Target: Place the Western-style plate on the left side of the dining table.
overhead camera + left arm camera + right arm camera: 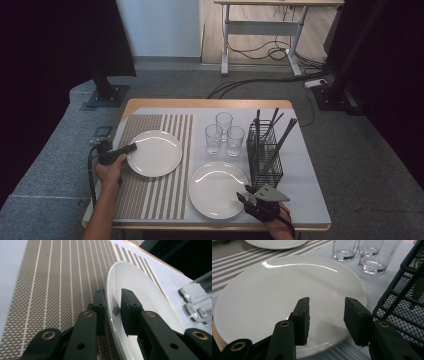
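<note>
Nearest the person, the right gripper [248,196] hovers over the near right edge of a round white ceramic plate [215,192] lying on the pale worktop [310,200]; its fingers [302,315] stand apart above the plate with nothing between them. Just beside it stands a black wire cutlery basket [264,155] holding dark utensils. Farther left, the left gripper [131,148] straddles the rim of a second round white plate [157,155] resting on a brown striped woven placemat [145,200]; its fingers [128,307] sit either side of the rim, slightly apart, not clamping. Beyond stand three clear drinking glasses [224,134]
</note>
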{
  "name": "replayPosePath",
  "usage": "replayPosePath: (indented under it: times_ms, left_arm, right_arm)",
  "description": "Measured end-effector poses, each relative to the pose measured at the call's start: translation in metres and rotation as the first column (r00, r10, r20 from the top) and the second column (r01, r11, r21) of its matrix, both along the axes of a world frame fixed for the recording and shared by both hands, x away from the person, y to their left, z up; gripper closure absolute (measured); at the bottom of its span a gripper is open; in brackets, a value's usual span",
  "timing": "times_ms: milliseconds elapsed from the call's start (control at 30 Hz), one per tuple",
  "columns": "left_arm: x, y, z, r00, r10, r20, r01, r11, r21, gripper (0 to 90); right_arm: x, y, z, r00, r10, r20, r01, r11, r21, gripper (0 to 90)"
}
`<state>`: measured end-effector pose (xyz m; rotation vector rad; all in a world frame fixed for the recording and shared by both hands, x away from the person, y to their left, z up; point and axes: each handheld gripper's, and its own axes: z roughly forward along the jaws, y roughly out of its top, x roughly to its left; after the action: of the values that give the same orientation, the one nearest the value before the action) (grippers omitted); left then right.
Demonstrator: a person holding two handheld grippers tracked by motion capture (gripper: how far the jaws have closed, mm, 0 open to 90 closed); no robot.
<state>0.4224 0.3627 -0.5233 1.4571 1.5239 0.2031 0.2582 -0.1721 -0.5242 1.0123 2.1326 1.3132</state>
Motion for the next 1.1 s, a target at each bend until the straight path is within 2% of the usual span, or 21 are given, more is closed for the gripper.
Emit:
replayPosePath:
  times_ms: [133,233,400,767,933,1100]
  left_arm:
    - [0.0,0.001,-0.004,0.9997,0.005,-0.026,-0.005,0.9999,0.014,73.5]
    - [-0.001,0.0,-0.005,0.9984,0.026,-0.05,-0.021,0.9953,0.095,74.2]
    - [-0.002,0.003,-0.007,0.9975,0.022,-0.067,-0.017,0.9976,0.067,73.3]
    - [-0.003,0.002,-0.005,0.9985,0.035,-0.042,-0.031,0.9965,0.078,70.2]
    - [-0.005,0.002,-0.003,0.9982,0.048,-0.035,-0.044,0.9942,0.098,64.9]
    - [-0.01,0.002,0.002,0.9977,0.068,0.002,-0.068,0.9885,0.135,56.0]
  right_arm:
    - [0.0,0.0,0.0,1.0,0.001,-0.002,-0.001,1.0,0.001,56.1]
    - [0.0,0.0,0.0,1.0,0.003,0.001,-0.003,1.0,-0.003,56.1]
    - [0.0,0.001,0.0,1.0,0.007,0.0,-0.007,1.0,-0.004,56.0]
    - [0.0,0.001,0.0,1.0,0.008,-0.001,-0.008,1.0,-0.005,56.0]
    - [0.0,0.0,0.0,1.0,0.004,0.0,-0.004,1.0,-0.003,56.0]
    - [0.0,0.0,0.0,1.0,0.005,0.002,-0.005,1.0,-0.004,55.9]
